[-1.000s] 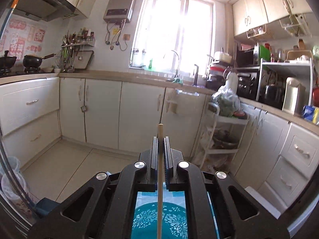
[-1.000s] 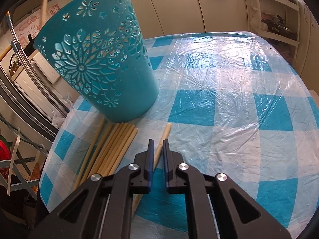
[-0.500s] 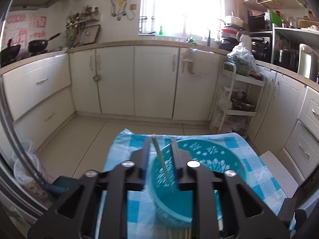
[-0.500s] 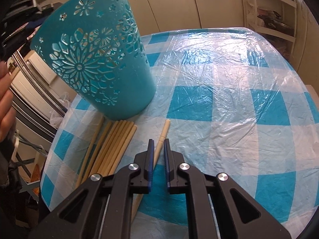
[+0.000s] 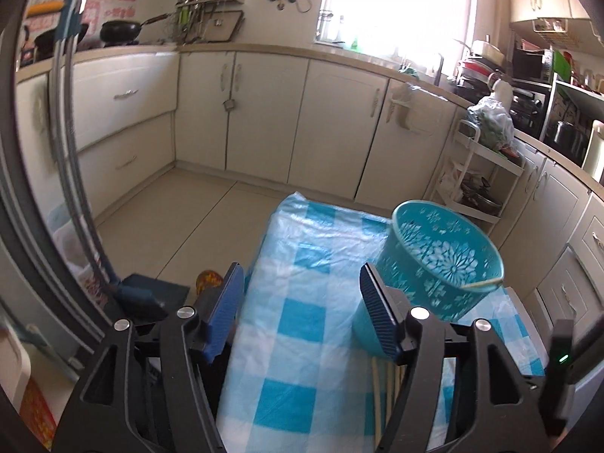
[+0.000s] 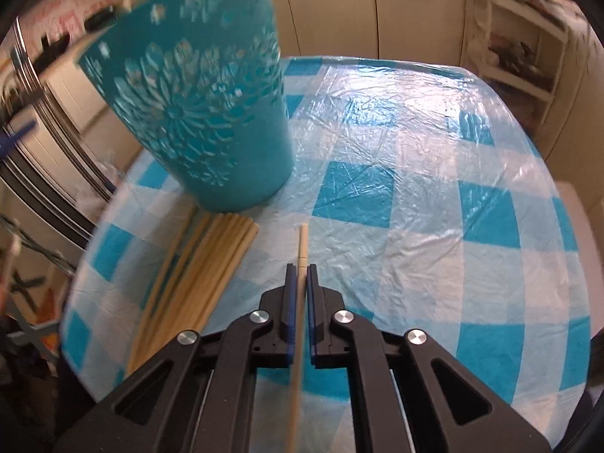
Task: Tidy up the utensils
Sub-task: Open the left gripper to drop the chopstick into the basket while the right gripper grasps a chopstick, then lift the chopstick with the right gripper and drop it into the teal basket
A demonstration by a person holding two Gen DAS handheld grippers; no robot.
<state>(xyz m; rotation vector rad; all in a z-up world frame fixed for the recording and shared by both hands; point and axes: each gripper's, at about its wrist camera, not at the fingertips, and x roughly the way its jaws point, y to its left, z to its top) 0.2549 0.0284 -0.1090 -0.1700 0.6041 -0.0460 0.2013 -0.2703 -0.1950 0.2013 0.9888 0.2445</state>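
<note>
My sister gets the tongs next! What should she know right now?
Left tongs: open, empty, beside the cup.
Right tongs: shut on one chopstick, above the tablecloth.
Cup: on the tablecloth, one stick already leaning on its rim.
Pile of chopsticks lies by the cup's base.
Left to do: drop the held chopstick in the cup, then the pile, one by one.
</note>
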